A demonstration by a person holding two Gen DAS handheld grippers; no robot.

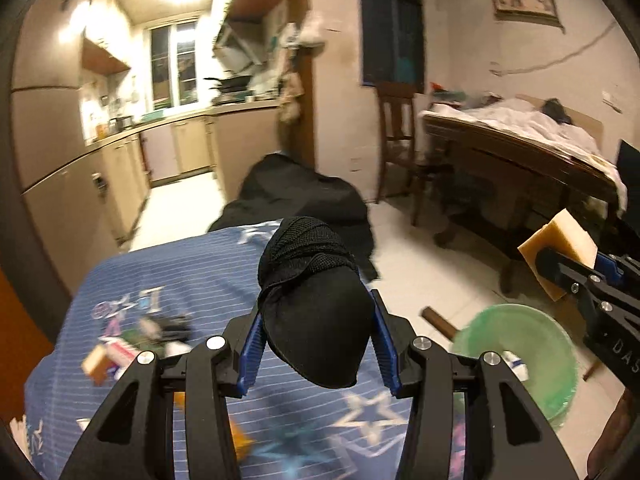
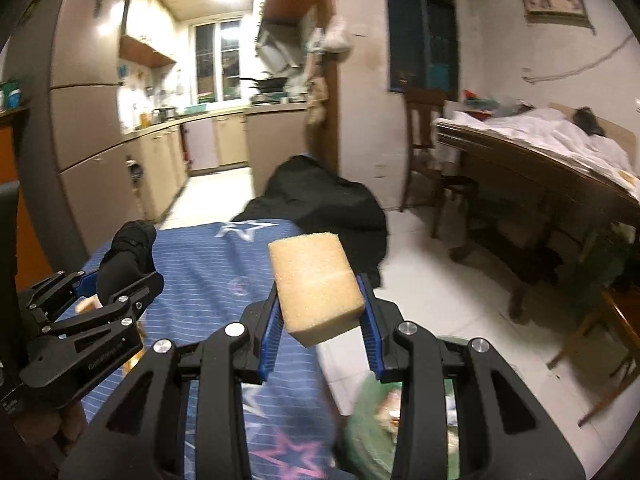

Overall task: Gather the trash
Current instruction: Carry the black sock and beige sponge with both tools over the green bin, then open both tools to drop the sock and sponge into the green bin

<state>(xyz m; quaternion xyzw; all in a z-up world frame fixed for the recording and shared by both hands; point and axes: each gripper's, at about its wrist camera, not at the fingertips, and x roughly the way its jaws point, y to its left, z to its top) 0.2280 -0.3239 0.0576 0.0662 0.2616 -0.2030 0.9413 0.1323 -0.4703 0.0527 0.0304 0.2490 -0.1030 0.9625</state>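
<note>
My left gripper [image 1: 318, 340] is shut on a rolled black sock [image 1: 316, 300] and holds it above the blue star-patterned cloth [image 1: 168, 280]. My right gripper [image 2: 320, 320] is shut on a yellow sponge block [image 2: 314, 284], held above the cloth's right edge. In the left wrist view the sponge [image 1: 560, 246] and right gripper [image 1: 560, 270] show at the far right, above a green basin [image 1: 520, 356] on the floor. In the right wrist view the left gripper [image 2: 120, 276] with the sock [image 2: 124, 256] shows at the left. Small scraps [image 1: 132, 344] lie on the cloth at the left.
A black bag [image 1: 304, 196] lies on the white floor beyond the cloth. A wooden table [image 1: 520, 152] with white fabric and a chair [image 1: 400, 136] stand at the right. Kitchen cabinets [image 1: 120, 168] run along the left. The basin's edge [image 2: 368, 420] shows under my right gripper.
</note>
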